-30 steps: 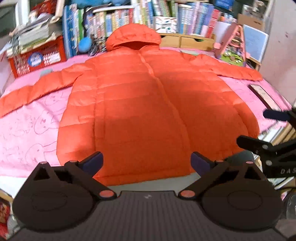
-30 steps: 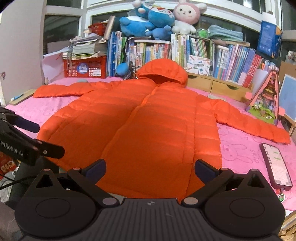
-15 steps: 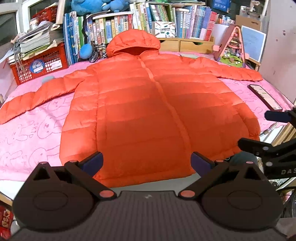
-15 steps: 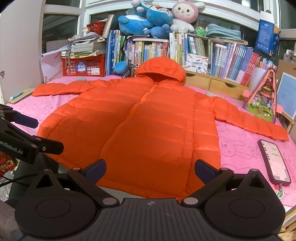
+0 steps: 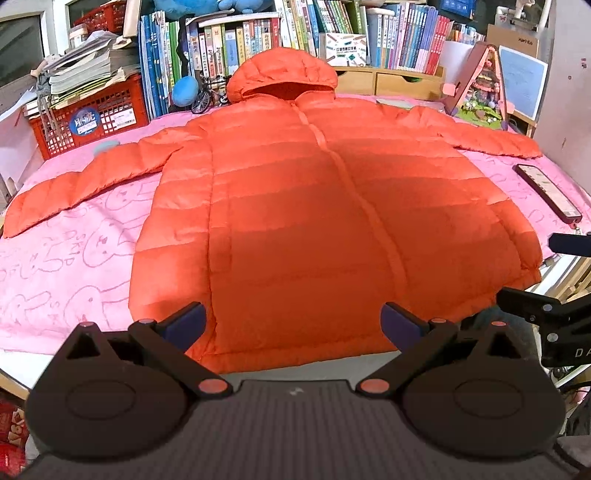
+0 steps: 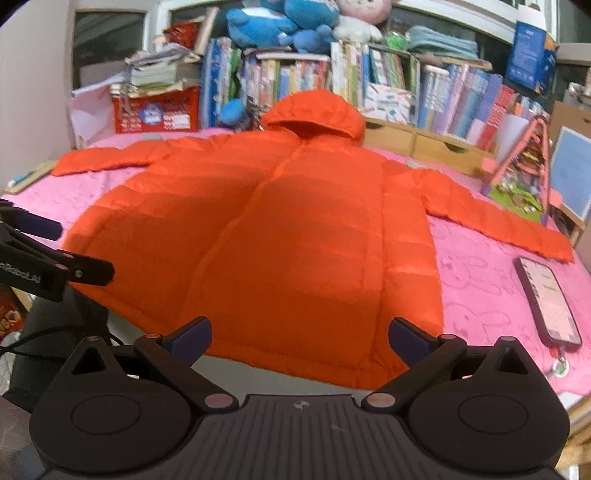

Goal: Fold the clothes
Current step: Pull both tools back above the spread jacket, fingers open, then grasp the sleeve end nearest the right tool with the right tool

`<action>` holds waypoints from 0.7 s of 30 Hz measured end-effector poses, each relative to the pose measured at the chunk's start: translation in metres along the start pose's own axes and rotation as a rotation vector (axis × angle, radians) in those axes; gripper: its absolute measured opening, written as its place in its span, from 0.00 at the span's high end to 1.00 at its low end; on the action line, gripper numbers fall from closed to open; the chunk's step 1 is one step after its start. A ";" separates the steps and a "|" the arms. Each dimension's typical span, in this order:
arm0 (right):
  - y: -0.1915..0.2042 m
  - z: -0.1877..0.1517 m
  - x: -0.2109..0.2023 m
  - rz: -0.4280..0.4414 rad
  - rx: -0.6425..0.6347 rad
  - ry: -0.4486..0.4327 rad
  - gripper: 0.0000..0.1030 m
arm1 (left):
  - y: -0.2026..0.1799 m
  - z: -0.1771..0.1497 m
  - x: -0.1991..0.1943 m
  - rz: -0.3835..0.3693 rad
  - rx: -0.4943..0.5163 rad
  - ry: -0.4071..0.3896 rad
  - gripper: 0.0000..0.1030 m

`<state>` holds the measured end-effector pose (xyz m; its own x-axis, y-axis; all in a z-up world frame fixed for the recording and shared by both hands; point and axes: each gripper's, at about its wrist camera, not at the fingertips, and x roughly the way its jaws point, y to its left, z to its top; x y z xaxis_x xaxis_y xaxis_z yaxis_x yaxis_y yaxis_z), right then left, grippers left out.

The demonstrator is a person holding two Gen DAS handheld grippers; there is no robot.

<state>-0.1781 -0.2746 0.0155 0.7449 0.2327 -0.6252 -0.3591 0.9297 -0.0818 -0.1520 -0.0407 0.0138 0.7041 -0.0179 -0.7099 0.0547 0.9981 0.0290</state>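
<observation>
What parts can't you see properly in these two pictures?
- The orange jacket's bottom hem: in both wrist views the gripper bodies cover part of it.
- The jacket's underside: hidden against the pink bedcover.
- Phone screen text: too small to read.
- Book titles on the shelf: blurred in the right wrist view.
- The person holding the grippers: outside both views.

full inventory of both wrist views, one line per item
jacket: 1, orange, hooded, spread flat on the bed, sleeves out
bed cover: 1, pink, under the jacket
phone: 1, dark case, on the cover right of the jacket
crate: 1, red, far left, papers stacked on top
books: many, mixed colours, row behind the hood
plush toys: several, blue and white, atop the books
wooden drawers: 2, tan, below the books
left gripper: 1, black, open, at the hem
right gripper: 1, black, open, at the hem
</observation>
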 end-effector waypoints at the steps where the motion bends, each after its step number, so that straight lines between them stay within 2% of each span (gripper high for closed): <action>1: -0.001 -0.001 0.000 -0.004 0.007 0.005 0.00 | 0.000 -0.001 0.001 0.001 -0.002 0.002 0.01; 7: 0.000 -0.005 0.000 -0.002 0.025 0.016 0.00 | 0.001 -0.003 0.002 0.005 -0.003 0.005 0.01; 12: 0.002 0.000 0.003 0.014 0.010 0.010 0.00 | 0.001 0.004 -0.002 0.028 0.015 -0.043 0.01; 14: 0.001 0.004 0.008 0.025 0.001 0.002 0.00 | 0.003 0.013 -0.004 0.045 0.017 -0.093 0.01; 17: -0.013 0.022 0.019 0.040 0.020 -0.061 0.00 | 0.005 0.036 -0.001 0.073 0.012 -0.169 0.00; 21: -0.047 0.055 0.044 0.013 0.160 -0.114 0.00 | 0.009 0.073 0.014 0.097 -0.004 -0.217 0.00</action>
<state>-0.0975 -0.2919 0.0343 0.8029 0.2678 -0.5326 -0.2824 0.9577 0.0560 -0.0906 -0.0367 0.0554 0.8418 0.0661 -0.5357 -0.0229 0.9960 0.0869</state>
